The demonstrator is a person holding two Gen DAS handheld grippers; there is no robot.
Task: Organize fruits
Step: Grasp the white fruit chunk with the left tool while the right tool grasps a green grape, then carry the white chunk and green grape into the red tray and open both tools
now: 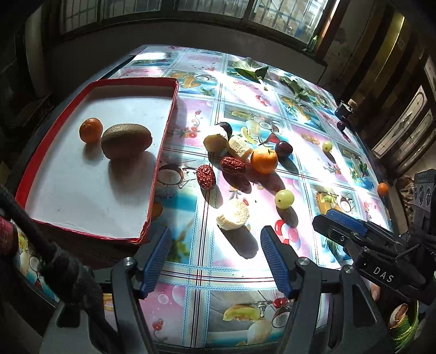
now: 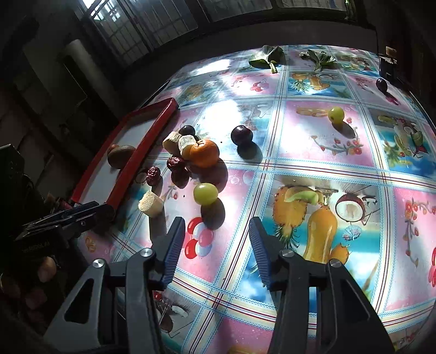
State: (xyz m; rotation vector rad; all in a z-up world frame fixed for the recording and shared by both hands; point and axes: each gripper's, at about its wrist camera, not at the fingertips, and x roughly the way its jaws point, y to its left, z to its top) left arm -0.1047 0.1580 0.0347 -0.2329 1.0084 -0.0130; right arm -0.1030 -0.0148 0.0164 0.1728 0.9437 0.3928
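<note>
Left wrist view: the left gripper (image 1: 215,258) hangs spread and empty over a sunlit fruit-print tablecloth (image 1: 313,168); a kiwi (image 1: 126,141) lies in the red tray (image 1: 160,152), beneath dark windows (image 1: 169,11).

Right wrist view: the right gripper (image 2: 215,245), parted and empty, faces a green grape (image 2: 205,193); beyond it, perhaps plums (image 2: 241,135).

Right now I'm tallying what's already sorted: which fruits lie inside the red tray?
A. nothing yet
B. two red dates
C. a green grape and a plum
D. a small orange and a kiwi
D: in the left wrist view, only the small orange and the kiwi sit inside the red tray.
</note>
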